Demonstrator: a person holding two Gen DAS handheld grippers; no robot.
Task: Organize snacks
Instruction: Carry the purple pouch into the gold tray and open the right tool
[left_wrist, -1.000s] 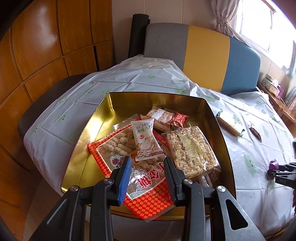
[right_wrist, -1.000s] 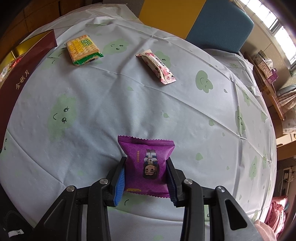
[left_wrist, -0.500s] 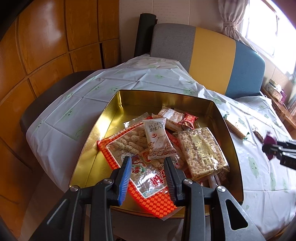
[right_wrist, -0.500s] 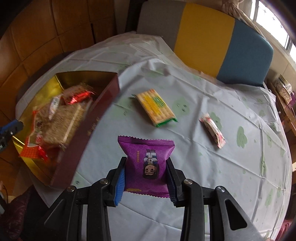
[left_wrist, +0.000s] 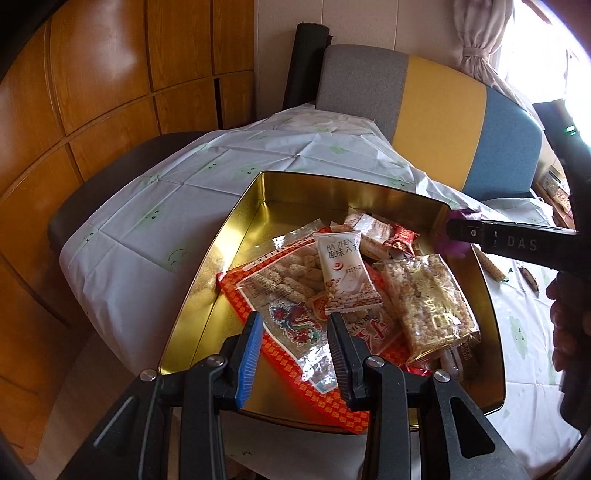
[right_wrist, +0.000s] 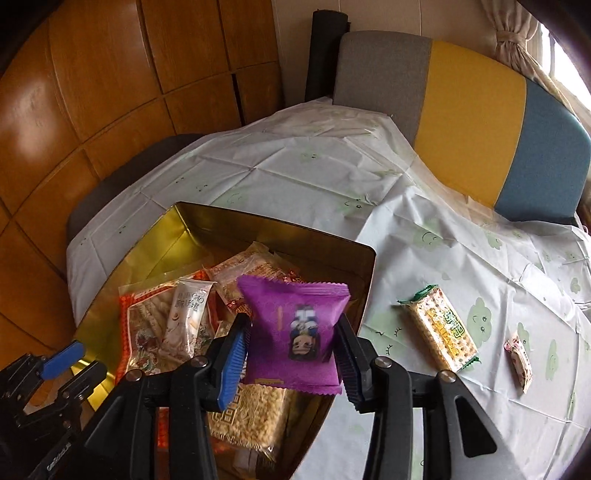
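Wood-panelled walls behind, your right tongs (right_wrist: 291, 360) pinch the light, crinkly purple snack packet (right_wrist: 295, 332) by its sides over the gold tin (left_wrist: 236, 236), seemingly loosening, while your left tongs (left_wrist: 295, 354) hang open.

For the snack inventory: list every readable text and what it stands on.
"BA ZHEN" and "原味八": white packet in the tin.
"DAS": side of the right tool; rest cut off.
Purple packet, green cracker pack, puffed-rice bar: print too blurred to read.
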